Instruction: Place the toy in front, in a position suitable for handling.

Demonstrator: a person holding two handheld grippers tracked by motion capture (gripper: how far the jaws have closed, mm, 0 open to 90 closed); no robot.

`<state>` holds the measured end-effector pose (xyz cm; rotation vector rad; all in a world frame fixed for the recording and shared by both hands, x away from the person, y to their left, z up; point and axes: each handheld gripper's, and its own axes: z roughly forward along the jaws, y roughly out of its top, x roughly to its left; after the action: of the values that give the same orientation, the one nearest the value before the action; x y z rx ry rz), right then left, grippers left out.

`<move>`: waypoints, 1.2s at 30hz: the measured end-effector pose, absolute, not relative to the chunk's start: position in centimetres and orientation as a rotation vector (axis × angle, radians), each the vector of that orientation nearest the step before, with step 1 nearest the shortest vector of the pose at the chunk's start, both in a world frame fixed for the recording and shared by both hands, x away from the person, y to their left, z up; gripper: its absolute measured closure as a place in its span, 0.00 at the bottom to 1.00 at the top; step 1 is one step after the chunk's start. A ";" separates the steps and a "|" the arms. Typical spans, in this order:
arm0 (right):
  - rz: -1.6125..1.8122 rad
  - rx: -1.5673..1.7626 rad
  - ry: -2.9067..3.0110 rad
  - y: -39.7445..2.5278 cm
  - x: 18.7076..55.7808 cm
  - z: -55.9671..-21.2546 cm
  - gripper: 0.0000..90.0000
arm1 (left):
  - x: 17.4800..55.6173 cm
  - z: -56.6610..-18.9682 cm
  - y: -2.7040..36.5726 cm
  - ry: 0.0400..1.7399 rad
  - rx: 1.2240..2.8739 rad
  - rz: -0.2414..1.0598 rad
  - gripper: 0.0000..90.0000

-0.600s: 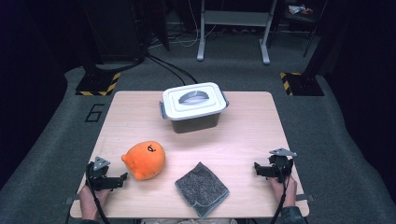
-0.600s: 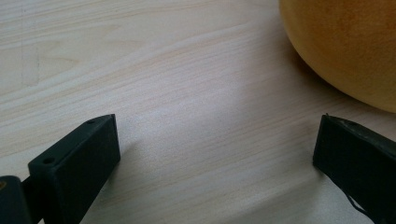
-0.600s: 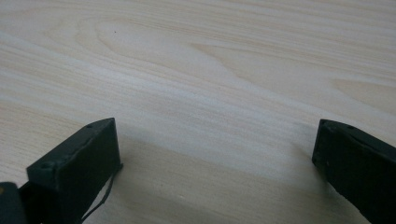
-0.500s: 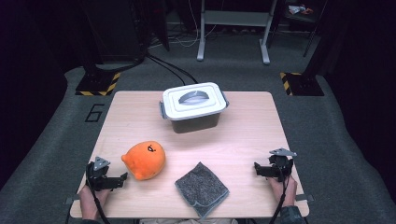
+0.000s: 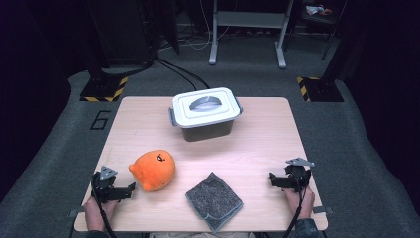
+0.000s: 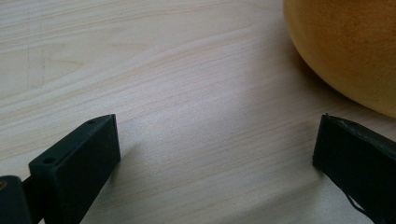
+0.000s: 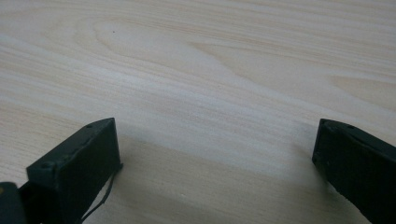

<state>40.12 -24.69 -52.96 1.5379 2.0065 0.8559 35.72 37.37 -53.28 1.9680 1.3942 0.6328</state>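
Although both tools rest at the near table (image 5: pixel 257 148) edge, no work appears begun. The left gripper (image 5: pixel 130 188) and right gripper (image 5: pixel 272 178) each stand wide open, holding nothing. The orange plush toy (image 5: pixel 152 170) lies just beside the left gripper; grey cloth (image 5: pixel 214 201) and lidded box (image 5: pixel 205 113) sit untouched. Against the earlier frames, nothing has shifted.

At the far middle of my wooden table (image 5: pixel 270 131) I see a dark tub with a white lid (image 5: pixel 205 113), its grey handle (image 5: pixel 205 103) lying flat. On the grey floor (image 5: pixel 361 148) beyond, I see a painted 6 (image 5: pixel 100 120), two hazard-striped bases (image 5: pixel 104 89) (image 5: pixel 319 88), cables (image 5: pixel 181 73) and a metal stand (image 5: pixel 247 20).
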 end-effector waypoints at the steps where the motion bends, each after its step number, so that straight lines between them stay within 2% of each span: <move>1: 0.858 1.539 2.005 -24.7 40.1 -53.0 0.00 | 35.7 -53.3 37.3 1.397 1.969 0.636 0.00; 15: 0.823 1.542 2.021 -24.5 40.1 -52.6 0.00 | 35.7 -53.3 37.4 1.392 1.966 0.627 0.01; 19: 0.866 1.544 2.019 -24.4 39.3 -51.6 0.00 | 35.7 -53.2 37.5 1.392 1.976 0.620 0.01; 36: 0.933 1.397 2.092 -20.2 36.6 -48.6 0.01 | 35.8 -53.2 37.5 1.397 1.977 0.610 0.01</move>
<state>36.62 -20.17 -48.60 1.3973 2.0922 0.9329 35.76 37.49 -53.17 1.9767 1.3975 0.6103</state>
